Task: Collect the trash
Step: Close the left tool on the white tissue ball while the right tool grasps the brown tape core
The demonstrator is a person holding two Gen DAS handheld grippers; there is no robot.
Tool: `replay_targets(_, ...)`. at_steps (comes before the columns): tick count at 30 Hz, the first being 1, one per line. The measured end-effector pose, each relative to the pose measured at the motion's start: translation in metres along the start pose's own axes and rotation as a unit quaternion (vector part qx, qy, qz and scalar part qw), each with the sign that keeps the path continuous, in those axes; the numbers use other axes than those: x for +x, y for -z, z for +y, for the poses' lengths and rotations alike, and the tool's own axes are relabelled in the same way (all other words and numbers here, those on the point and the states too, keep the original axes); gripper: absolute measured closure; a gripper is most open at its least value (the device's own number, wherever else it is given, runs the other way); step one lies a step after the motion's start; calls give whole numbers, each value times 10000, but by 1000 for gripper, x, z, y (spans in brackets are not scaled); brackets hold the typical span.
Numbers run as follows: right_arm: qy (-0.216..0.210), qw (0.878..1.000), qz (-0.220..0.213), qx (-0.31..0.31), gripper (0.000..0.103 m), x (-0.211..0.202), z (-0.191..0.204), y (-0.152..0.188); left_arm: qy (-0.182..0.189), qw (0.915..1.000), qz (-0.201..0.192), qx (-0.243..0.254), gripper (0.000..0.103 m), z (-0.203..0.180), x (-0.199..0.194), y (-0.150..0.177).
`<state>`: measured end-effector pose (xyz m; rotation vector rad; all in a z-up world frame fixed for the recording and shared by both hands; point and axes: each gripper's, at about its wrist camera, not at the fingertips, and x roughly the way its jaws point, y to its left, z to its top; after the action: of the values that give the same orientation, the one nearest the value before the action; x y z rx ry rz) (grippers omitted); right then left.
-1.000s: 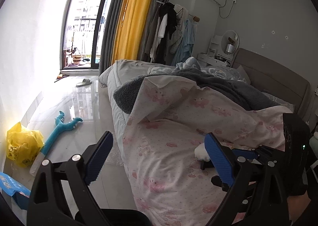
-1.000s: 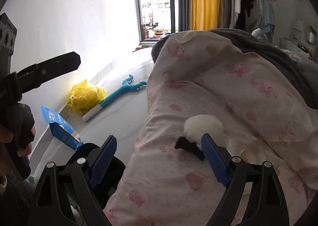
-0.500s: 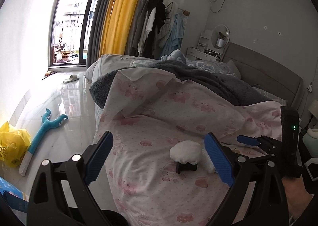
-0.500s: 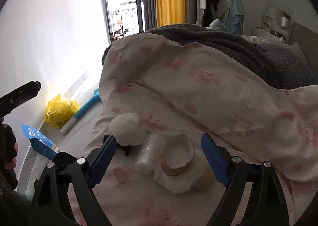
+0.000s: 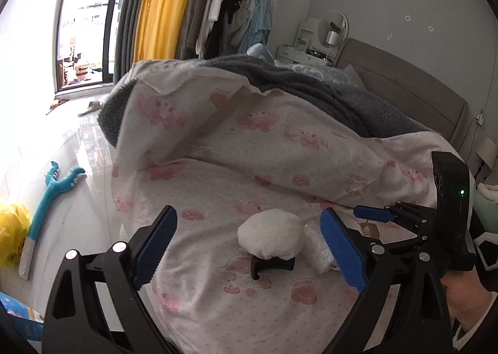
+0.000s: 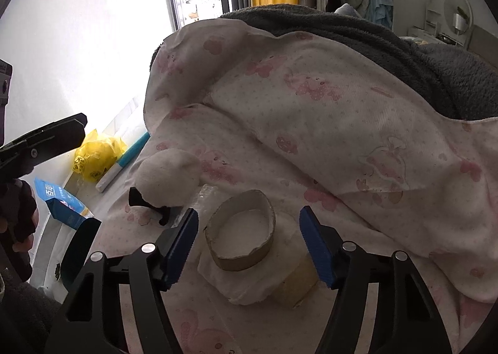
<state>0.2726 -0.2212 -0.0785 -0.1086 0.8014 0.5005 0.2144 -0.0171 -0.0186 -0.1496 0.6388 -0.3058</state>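
Observation:
Trash lies on the pink-patterned bed sheet (image 6: 326, 123). A cardboard tape ring (image 6: 241, 234) rests on a white tissue (image 6: 236, 282) beside a yellowish piece (image 6: 298, 285). My right gripper (image 6: 249, 245) is open, its blue pads on either side of the ring. A white ball-shaped wad (image 6: 169, 175) sits on a black clip (image 6: 146, 203), with crinkled clear plastic (image 6: 205, 193) beside it. My left gripper (image 5: 249, 248) is open and empty, just short of the white wad (image 5: 270, 234), the clip (image 5: 270, 265) and the plastic (image 5: 317, 249).
A grey blanket (image 5: 326, 95) covers the bed behind the sheet. On the floor to the left lie a yellow bag (image 6: 93, 158), a teal toy (image 5: 53, 195) and a blue packet (image 6: 62, 206). A dark bin rim (image 6: 79, 249) shows below the bed edge.
Both grippers moved forward over the bed. The right gripper now straddles the tape ring, and the left one came closer to the white wad.

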Motion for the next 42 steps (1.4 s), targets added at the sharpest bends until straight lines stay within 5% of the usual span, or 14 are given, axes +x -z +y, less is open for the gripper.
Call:
replay_targets(9,-170,9997,159,-53,40,3,2,-2,142,9990,374,-195,12,-2,29,8)
replay_targets(17,-149,9995,283,33,56,8,2,-2,270,9981,526,-148,22,-11,44,14)
replay_targets(35,-87,9996,-30,269,56,-19,0,-7,327,9972,660,-95,51,-17,53,24)
replay_targets(42,-179,9990,-300,285,56,-39,20,-12,457,9982,359,138,63,-21,23,25)
